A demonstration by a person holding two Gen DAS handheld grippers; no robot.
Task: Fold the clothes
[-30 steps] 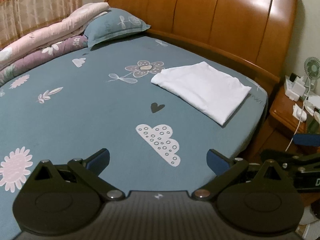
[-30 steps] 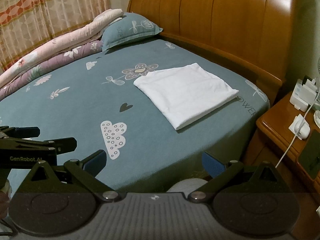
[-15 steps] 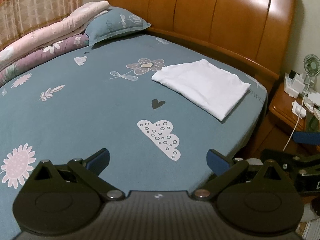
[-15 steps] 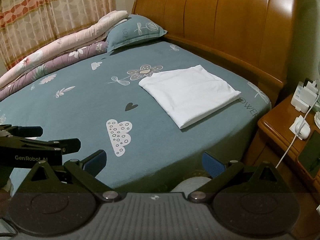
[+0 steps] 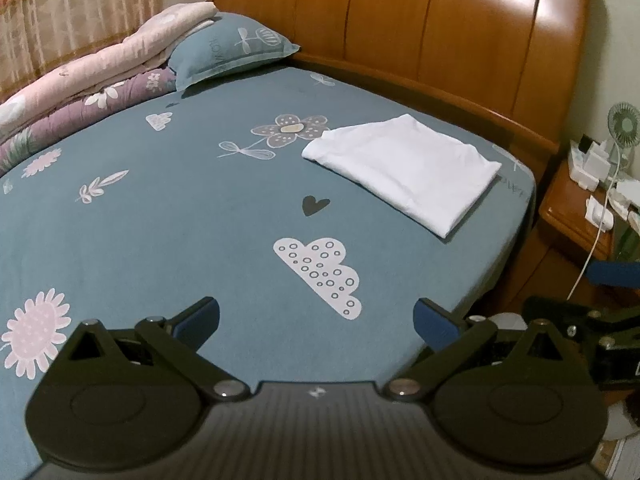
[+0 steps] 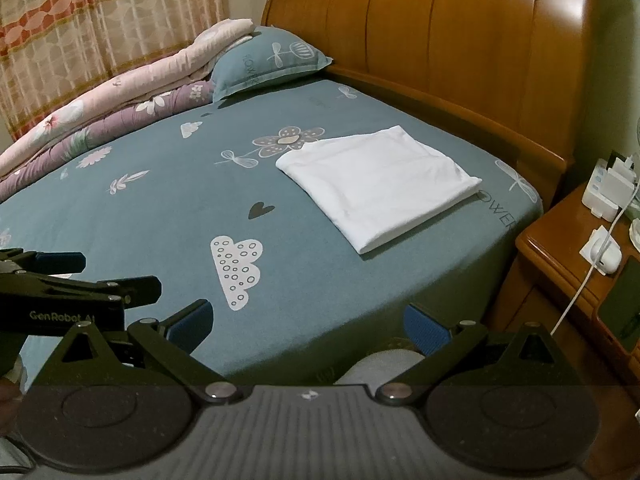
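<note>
A white garment point(image 5: 404, 168) point(image 6: 378, 184) lies folded into a neat rectangle on the blue patterned bed sheet point(image 5: 180, 220) point(image 6: 168, 216), near the headboard and the bed's right edge. My left gripper point(image 5: 316, 322) hangs open over the bed's near edge, far from the garment, with nothing between its blue pads. My right gripper point(image 6: 306, 322) is open too and empty, held back at the bed's side. Each gripper shows at the edge of the other's view: the right one point(image 5: 600, 316), the left one point(image 6: 76, 280).
A wooden headboard point(image 5: 440, 20) runs along the back. A blue pillow point(image 5: 232, 52) and rolled pink and purple quilts point(image 5: 80, 88) line the far left. A wooden nightstand point(image 6: 580, 264) at the right carries chargers, a cable and a small fan point(image 5: 622, 124).
Both grippers have drawn back and risen slightly from the bed, so the folded garment sits a little farther off. Both stay open and empty.
</note>
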